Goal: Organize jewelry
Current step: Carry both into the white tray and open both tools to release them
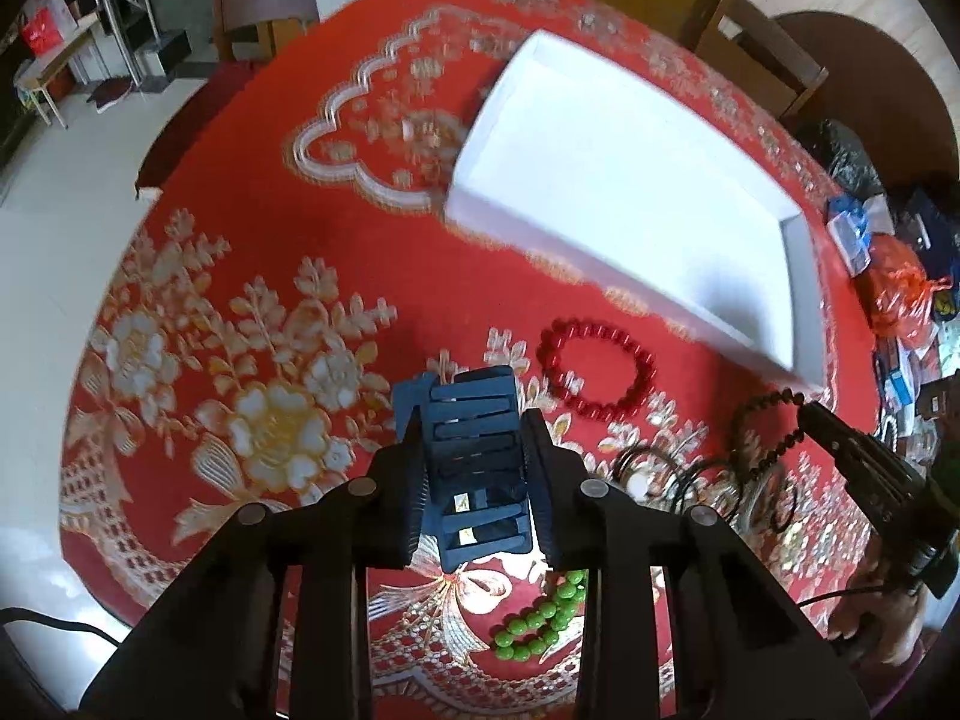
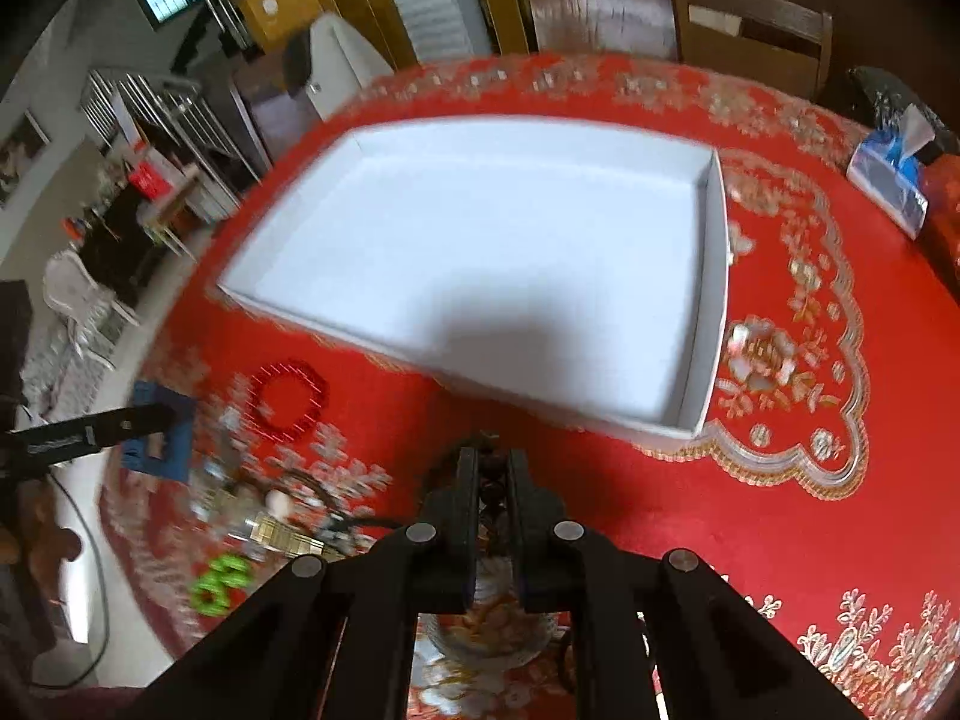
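Black linkage arms fill the bottom of the left wrist view, and between them the left gripper [image 1: 474, 462] has its two ribbed fingers closed against the sides of a dark blue slatted plastic block [image 1: 471, 420], which sits at the lower centre of the frame above the red floral tablecloth [image 1: 252, 276]. Just below the block, at the bottom centre, lies a bright green bead bracelet [image 1: 543, 618], partly hidden by the right-hand finger link. Up and to the right of the block, a red bead bracelet [image 1: 594, 363] rests flat on the cloth, close to the near wall of the shallow white rectangular box [image 1: 480, 204] that takes the upper right of the frame.

At the lower right edge, the right gripper [image 1: 807, 411] reaches in with a dark brown bead string [image 1: 759, 426] looped at its tip, over a blurred tangle of thin dark cords.

In the right wrist view, the right gripper [image 2: 492, 462] sits at the lower centre with its fingers drawn nearly together on dark beads, just short of the white box's near wall [image 2: 540, 396]. The red bracelet [image 2: 288, 399] lies to the left, the green one [image 2: 219, 585] at the lower left, both blurred. A blue tissue pack [image 2: 888, 180] stands at the upper right.
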The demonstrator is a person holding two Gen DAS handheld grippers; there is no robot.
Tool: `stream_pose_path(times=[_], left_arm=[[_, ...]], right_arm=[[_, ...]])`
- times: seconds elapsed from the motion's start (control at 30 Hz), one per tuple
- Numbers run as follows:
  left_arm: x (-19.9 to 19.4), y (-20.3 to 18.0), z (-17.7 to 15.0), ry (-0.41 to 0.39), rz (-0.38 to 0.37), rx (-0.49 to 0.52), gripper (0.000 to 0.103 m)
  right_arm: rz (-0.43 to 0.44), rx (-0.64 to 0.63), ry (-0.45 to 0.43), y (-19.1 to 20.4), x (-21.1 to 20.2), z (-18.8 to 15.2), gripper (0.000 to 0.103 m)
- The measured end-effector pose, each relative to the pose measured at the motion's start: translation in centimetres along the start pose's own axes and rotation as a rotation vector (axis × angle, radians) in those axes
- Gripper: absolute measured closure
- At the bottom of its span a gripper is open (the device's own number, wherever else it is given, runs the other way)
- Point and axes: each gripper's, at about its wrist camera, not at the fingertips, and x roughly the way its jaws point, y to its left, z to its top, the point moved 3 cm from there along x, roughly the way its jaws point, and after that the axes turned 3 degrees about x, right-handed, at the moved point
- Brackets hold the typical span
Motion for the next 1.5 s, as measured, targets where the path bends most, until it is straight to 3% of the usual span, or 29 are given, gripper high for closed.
stream_pose_path(times=[0.2, 0.43, 0.7, 0.83, 1.07, 1.27, 1.43, 1.47, 1.5], left_arm=[[-2.5, -0.8, 2.7, -0.059, -0.005, 0.037, 0.075], [-2.7, -3.2, 7.0, -0.101, -0.028, 0.09, 0.075], [0.6, -5.3, 12.8, -0.082, -0.05, 0.141, 0.075], [3.3, -5.9, 15.5, -0.051, -0.017, 0.152, 0.075], [8.3, -6.0, 19.5, -0.007, 0.013, 0.133, 0.075], [10.9, -6.5, 20.5, 0.016, 0.008, 0.13, 0.077], [11.3, -7.0, 21.5, 0.003, 0.019, 0.145, 0.077], [11.4, -7.0, 21.6, 0.003, 0.014, 0.144, 0.074], [11.4, -6.9, 21.7, 0.002, 0.002, 0.144, 0.071]], right_arm=[[0.064, -0.005, -0.065, 1.4, -3.3, 2.1, 0.095], [0.051, 0.0, -0.112, 1.1, -4.4, 5.7, 0.095], [0.025, 0.032, -0.096, -0.1, -1.4, 10.2, 0.095], [0.023, 0.068, -0.064, -1.1, 1.4, 12.0, 0.095], [-0.136, 0.112, -0.008, -5.7, 6.7, 15.4, 0.095], [-0.291, 0.13, -0.024, -8.4, 8.3, 16.7, 0.095], [-0.336, 0.123, -0.016, -8.8, 9.1, 16.6, 0.095], [-0.332, 0.121, -0.014, -8.8, 9.1, 16.5, 0.089], [-0.319, 0.125, -0.015, -8.7, 9.0, 16.4, 0.071]])
